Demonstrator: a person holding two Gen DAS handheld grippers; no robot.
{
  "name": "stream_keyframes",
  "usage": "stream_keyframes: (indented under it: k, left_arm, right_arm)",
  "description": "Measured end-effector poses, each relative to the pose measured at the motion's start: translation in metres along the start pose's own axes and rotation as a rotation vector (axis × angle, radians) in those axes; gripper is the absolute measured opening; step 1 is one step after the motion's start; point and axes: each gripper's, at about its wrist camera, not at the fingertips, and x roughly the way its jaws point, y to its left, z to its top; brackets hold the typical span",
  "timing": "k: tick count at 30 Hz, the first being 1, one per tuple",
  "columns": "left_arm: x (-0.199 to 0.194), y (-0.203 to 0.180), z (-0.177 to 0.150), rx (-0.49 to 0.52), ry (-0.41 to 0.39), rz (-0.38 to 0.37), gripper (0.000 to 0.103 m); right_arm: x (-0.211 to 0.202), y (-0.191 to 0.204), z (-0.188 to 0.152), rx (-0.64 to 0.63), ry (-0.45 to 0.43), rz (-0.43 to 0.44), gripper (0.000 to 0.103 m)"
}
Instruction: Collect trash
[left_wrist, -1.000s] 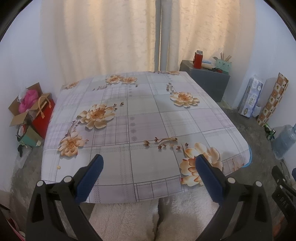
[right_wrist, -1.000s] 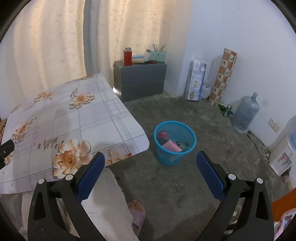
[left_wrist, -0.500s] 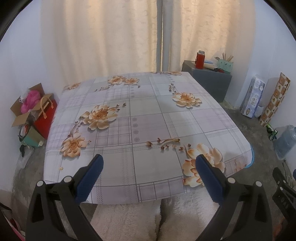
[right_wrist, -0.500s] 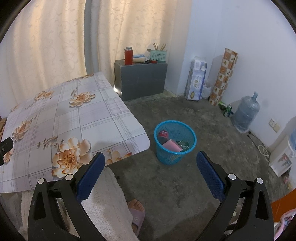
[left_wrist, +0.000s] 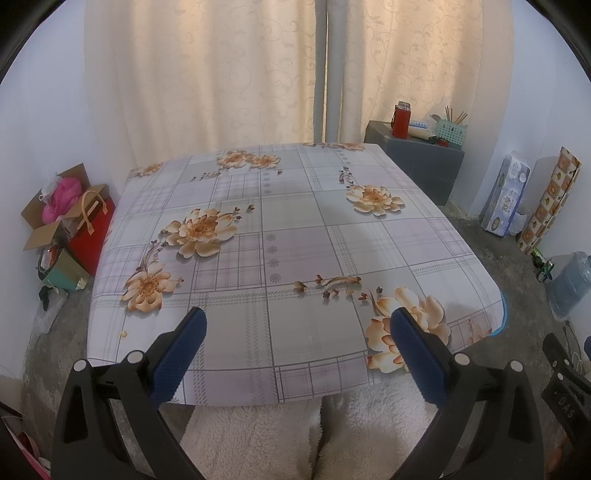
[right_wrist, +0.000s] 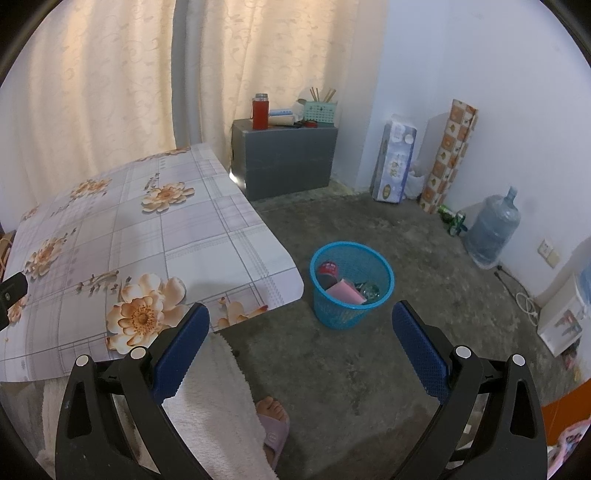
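Note:
A blue mesh waste basket (right_wrist: 351, 286) stands on the concrete floor just right of the table's near corner. Inside it lie a pink packet (right_wrist: 344, 293), a red can (right_wrist: 327, 268) and some clear wrapping. Only a sliver of the basket's rim (left_wrist: 503, 314) shows past the table edge in the left wrist view. My right gripper (right_wrist: 301, 345) hangs open and holds nothing, over the floor near the basket. My left gripper (left_wrist: 298, 347) is open too, above the near edge of the flowered tablecloth (left_wrist: 288, 236). A tiny crumb (left_wrist: 123, 333) lies near the cloth's left front corner.
A person's fleecy trouser legs (left_wrist: 295, 435) and a slippered foot (right_wrist: 271, 421) are below me. A grey cabinet (right_wrist: 284, 158) with a red flask stands at the back. Tissue pack, patterned roll, green cans and water jug (right_wrist: 493, 229) line the right wall. Boxes and a red bag (left_wrist: 88, 229) sit left.
Both views have shifted only slightly; the left wrist view has drifted a little so the table sits marginally further right. Both grippers stay open and nothing was picked up.

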Motion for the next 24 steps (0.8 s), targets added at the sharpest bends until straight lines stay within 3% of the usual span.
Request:
stream_keyframes:
  k: [24]
  left_arm:
    - [-0.0016, -0.0005, -0.0057, -0.003, 0.008, 0.001, 0.098]
  right_arm:
    - [0.0011, -0.0001, 0.0005, -0.003, 0.0, 0.001, 0.095]
